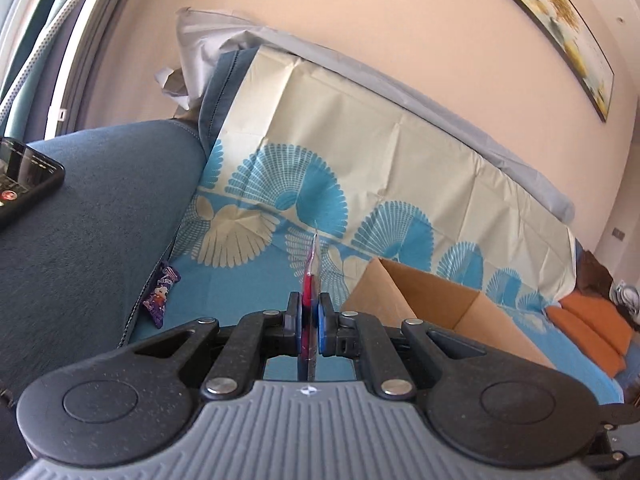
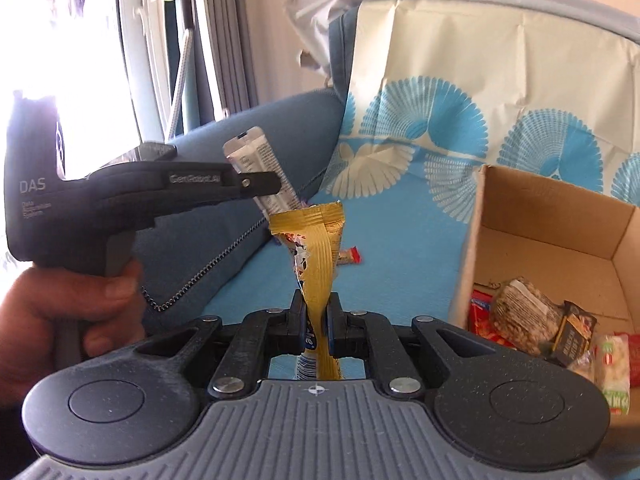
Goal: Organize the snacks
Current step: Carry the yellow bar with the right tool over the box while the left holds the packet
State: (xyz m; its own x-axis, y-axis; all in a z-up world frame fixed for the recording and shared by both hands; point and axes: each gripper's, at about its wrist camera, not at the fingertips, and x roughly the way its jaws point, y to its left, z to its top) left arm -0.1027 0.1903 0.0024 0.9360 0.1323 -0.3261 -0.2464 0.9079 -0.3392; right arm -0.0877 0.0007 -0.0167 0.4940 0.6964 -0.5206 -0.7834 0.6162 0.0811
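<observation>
My left gripper (image 1: 308,320) is shut on a thin red snack packet (image 1: 310,272), seen edge-on. From the right wrist view the left gripper (image 2: 276,184) holds that packet (image 2: 260,164), silver side showing, above the sofa. My right gripper (image 2: 316,328) is shut on a yellow snack wrapper (image 2: 316,248) that stands up between the jaws. An open cardboard box (image 2: 520,216) sits to the right and holds several snack packs (image 2: 528,316). The box also shows in the left wrist view (image 1: 420,292). A purple snack bar (image 1: 162,292) lies by the sofa arm. A small red bar (image 2: 350,258) lies on the blue cloth.
A blue sofa arm (image 1: 88,220) is at the left with a phone (image 1: 24,176) on it. A blue and cream patterned cloth (image 1: 360,140) covers the seat and backrest. Orange cushions (image 1: 592,328) lie far right. A window with curtains (image 2: 140,60) is at the left.
</observation>
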